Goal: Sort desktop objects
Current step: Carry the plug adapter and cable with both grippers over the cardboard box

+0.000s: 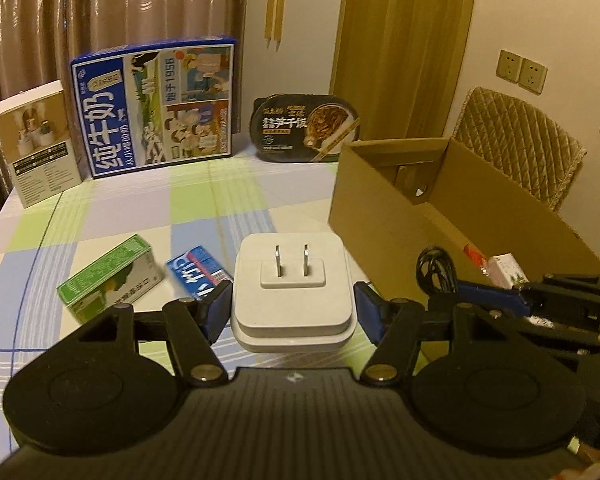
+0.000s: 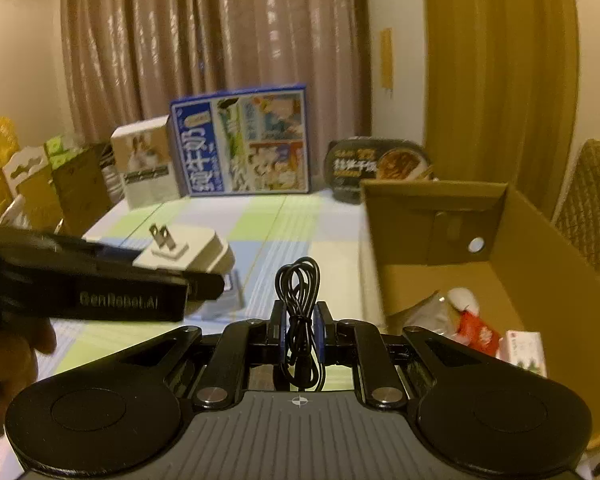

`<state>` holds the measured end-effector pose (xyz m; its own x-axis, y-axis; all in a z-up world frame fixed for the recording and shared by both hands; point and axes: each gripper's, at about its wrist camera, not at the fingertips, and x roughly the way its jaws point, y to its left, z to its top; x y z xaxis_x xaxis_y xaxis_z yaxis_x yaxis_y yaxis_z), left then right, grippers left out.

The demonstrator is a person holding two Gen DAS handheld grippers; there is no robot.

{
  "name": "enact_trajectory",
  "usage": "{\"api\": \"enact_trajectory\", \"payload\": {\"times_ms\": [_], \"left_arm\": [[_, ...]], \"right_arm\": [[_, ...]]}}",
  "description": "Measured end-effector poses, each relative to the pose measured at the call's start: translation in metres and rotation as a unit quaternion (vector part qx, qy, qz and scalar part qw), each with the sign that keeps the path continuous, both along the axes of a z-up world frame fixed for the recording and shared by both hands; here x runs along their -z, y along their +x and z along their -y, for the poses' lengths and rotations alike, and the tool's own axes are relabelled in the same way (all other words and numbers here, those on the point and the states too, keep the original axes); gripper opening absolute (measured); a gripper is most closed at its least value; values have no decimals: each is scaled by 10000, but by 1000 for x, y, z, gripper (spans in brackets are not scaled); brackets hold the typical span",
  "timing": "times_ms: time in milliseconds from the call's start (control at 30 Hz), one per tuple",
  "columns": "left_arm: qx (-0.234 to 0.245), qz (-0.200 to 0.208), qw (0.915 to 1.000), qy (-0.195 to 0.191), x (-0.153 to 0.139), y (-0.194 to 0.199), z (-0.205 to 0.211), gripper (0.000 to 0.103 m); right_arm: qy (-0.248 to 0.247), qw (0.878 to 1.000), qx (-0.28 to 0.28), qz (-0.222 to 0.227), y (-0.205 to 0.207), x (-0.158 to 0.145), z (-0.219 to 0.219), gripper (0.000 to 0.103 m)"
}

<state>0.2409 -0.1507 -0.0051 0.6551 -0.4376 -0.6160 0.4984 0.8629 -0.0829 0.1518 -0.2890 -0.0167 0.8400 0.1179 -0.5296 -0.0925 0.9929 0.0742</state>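
My left gripper (image 1: 292, 308) is shut on a white plug adapter (image 1: 292, 284), prongs facing away, held above the table; it also shows in the right wrist view (image 2: 188, 250). My right gripper (image 2: 300, 328) is shut on a coiled black cable (image 2: 298, 288), seen in the left wrist view (image 1: 436, 268) too, just left of the open cardboard box (image 2: 432, 200). A green carton (image 1: 108, 276) and a blue packet (image 1: 198, 274) lie on the checked tablecloth (image 1: 204, 208).
The cardboard box (image 1: 380, 188) holds a red-and-white packet (image 2: 476, 328) and a small white carton (image 2: 526, 350). A blue milk carton (image 1: 156, 106), a white box (image 1: 36, 142) and a black meal tray (image 1: 304, 128) stand along the far edge. A chair (image 1: 516, 148) is behind the box.
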Motion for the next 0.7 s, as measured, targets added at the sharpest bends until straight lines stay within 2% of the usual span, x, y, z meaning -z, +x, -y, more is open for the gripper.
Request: {"api": "enact_trajectory", "payload": {"times_ms": [700], "left_arm": [[388, 236, 9982, -391, -15, -7, 52, 60]], "right_arm": [[45, 9963, 738, 428, -11, -24, 61, 10]]}}
